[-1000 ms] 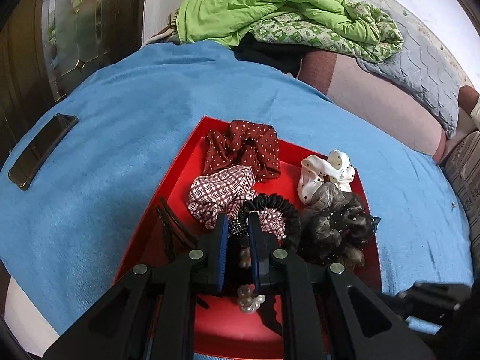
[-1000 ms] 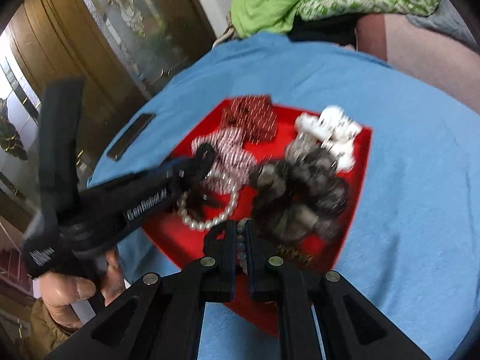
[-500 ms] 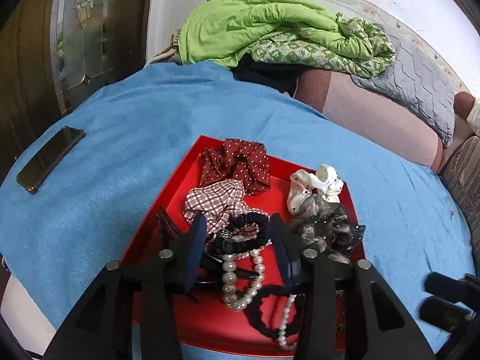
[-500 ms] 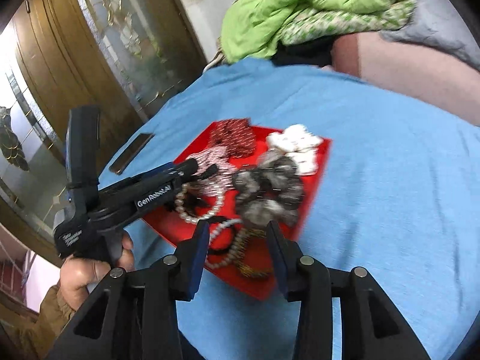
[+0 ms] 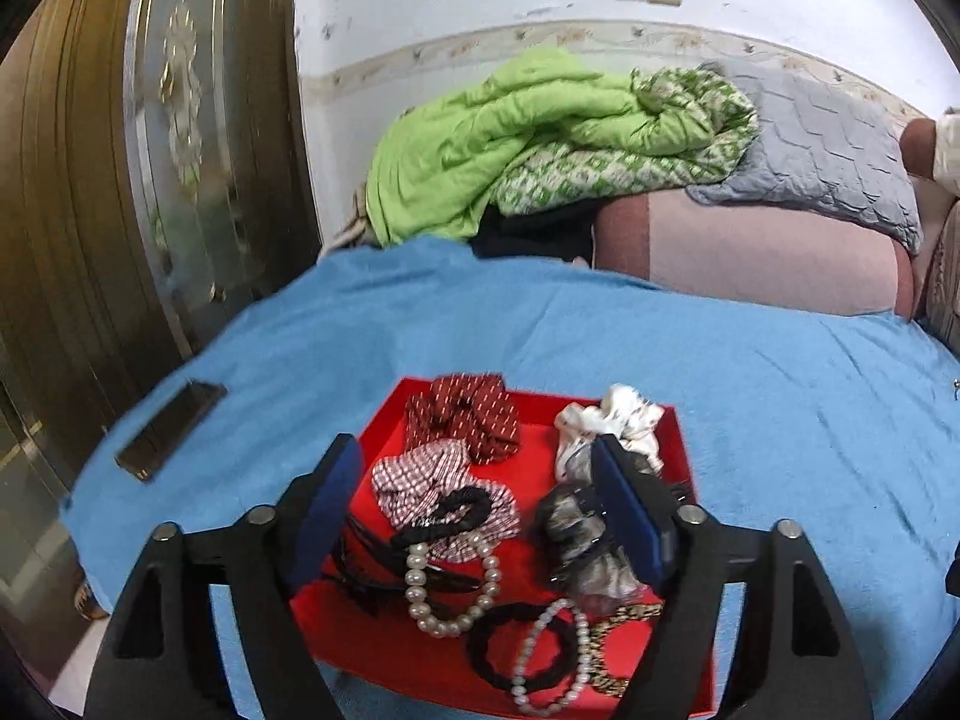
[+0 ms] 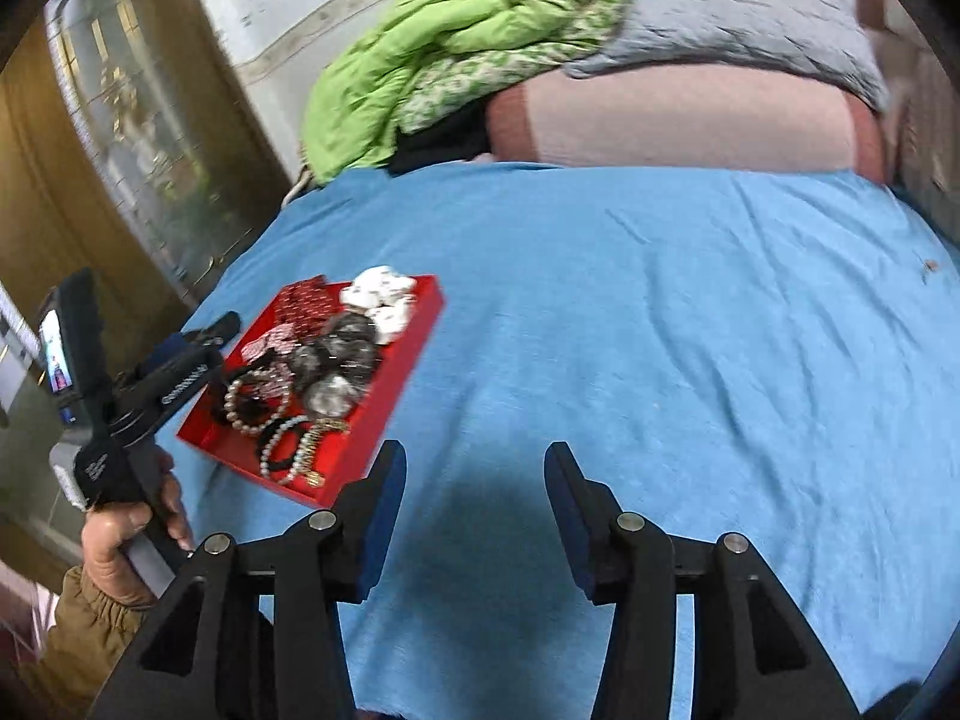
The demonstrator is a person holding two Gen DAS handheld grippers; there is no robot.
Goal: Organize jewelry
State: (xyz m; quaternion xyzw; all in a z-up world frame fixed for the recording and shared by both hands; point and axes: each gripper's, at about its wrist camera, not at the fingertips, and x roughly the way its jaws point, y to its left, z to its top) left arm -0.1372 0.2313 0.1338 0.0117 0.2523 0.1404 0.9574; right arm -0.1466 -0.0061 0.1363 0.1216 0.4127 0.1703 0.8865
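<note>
On the blue blanket [image 5: 750,396] sits your red tray [image 5: 690,648], holding scrunchies and a pearl bracelet [image 5: 447,591]. Your left gripper [image 5: 474,492] hangs over it, jaws spread, empty; your right gripper [image 6: 474,495], likewise released, hovers beside the tray.

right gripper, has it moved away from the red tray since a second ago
Yes. The right gripper has pulled back and rightward; the red tray now sits off to its left, fingers open.

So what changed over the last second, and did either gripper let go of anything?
Both grippers opened: the left gripper released the pearl bracelet into the red tray and backed off; the right gripper swung right over the blue blanket. Scrunchies stayed put.
</note>
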